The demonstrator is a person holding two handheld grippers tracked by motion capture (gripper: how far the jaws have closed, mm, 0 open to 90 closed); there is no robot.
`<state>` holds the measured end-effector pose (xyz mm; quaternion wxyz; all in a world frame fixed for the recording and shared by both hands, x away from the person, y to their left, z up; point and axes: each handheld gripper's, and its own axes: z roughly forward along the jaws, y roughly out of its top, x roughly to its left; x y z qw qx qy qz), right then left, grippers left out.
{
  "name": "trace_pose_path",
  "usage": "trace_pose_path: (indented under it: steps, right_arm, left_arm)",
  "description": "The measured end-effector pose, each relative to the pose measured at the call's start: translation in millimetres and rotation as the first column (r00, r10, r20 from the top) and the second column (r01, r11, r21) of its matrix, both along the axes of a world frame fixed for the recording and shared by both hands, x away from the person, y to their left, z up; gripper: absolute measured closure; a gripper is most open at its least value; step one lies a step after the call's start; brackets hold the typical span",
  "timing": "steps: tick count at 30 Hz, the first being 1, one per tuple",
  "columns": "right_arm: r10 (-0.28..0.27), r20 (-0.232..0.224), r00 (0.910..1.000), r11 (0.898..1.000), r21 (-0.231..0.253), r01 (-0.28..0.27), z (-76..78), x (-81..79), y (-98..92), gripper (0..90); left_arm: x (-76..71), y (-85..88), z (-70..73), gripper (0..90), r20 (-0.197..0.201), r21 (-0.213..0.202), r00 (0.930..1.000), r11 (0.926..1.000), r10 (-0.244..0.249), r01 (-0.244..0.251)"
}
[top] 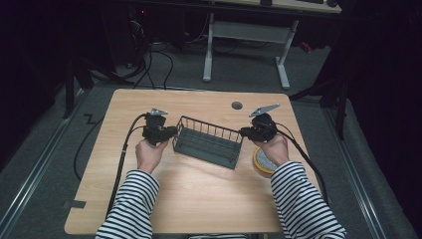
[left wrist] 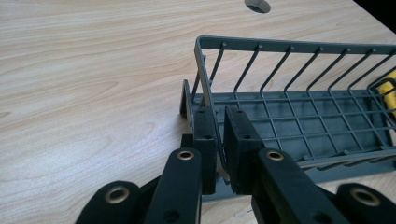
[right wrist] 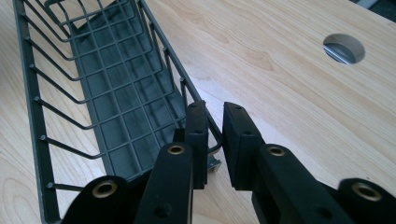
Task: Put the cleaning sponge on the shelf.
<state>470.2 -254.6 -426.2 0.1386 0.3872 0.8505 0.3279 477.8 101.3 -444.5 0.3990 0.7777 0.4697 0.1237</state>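
Two grips are made: my left gripper (left wrist: 219,144) pinches one end wall of the wire basket (top: 208,142), my right gripper (right wrist: 214,140) clamps the other end. Lifting or shifting it is, I judge, still ahead. Dark grey, empty and long, it sits mid-table (top: 199,194), a yellow tape roll (top: 261,164) just beside its right end.

You look down from above onto the table (top: 199,199); both gripper views sit close at opposite ends of the wire basket (top: 208,142), which all views share.
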Motion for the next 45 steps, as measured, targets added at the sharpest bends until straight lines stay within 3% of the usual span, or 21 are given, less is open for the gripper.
trace_pose_path:
  steps: [4,8,13,19,21,26,29,34,38,45]
  right_arm:
    - [-0.009,0.006,0.9999,0.999,-0.032,0.009,1.5,-3.9,-1.8,80.9]
    - [-0.015,-0.006,0.9999,1.0,0.009,0.015,-0.3,-4.7,-7.6,80.7]
    - [-0.019,0.0,0.9998,1.0,0.007,0.019,-0.4,-6.9,-7.9,80.5]
    - [-0.03,0.005,0.9995,0.999,0.022,0.03,-1.7,-8.3,-9.8,78.3]
    - [-0.031,0.006,0.9995,0.999,0.017,0.031,-1.4,-8.1,-9.9,74.4]
    - [-0.054,0.025,0.9982,0.998,0.013,0.054,1.9,-12.5,-12.0,62.7]
    - [-0.075,0.046,0.9962,0.997,0.028,0.073,5.9,-16.6,-15.4,57.6]
    - [-0.11,0.065,0.9918,0.992,0.066,0.106,8.8,-23.3,-28.9,53.5]
    - [-0.145,0.078,0.9863,0.988,0.066,0.14,9.4,-29.6,-43.2,52.7]
    - [-0.212,0.077,0.9742,0.975,0.082,0.206,5.4,-39.1,-69.9,52.4]
  left_arm:
    - [2.1,-4.8,0.4,84.2,-0.005,-0.001,1.0,1.0,-0.005,0.005]
    - [3.7,-6.4,1.2,84.0,-0.012,0.002,0.9999,0.9999,-0.011,0.011]
    - [2.7,-8.2,1.6,83.6,0.0,0.018,0.9998,0.9996,-0.021,0.021]
    - [2.6,-7.8,2.1,82.6,0.007,0.001,0.9998,0.9998,-0.018,0.018]
    - [2.1,-7.1,3.6,77.4,0.012,-0.009,0.9998,0.9998,-0.016,0.016]
    - [-2.2,-2.8,10.1,52.4,0.036,-0.021,0.9994,0.9998,-0.003,0.003]
    - [-7.3,2.7,14.0,44.6,0.053,-0.024,0.9986,0.9997,0.004,-0.003]
    - [-19.7,16.7,15.9,37.9,0.076,-0.018,0.9967,0.9994,0.03,-0.029]
    - [-31.6,28.4,13.6,35.5,0.083,-0.012,0.9955,0.999,0.044,-0.044]
    - [-52.0,42.6,1.6,33.1,0.073,0.0,0.9955,0.9982,0.06,-0.06]
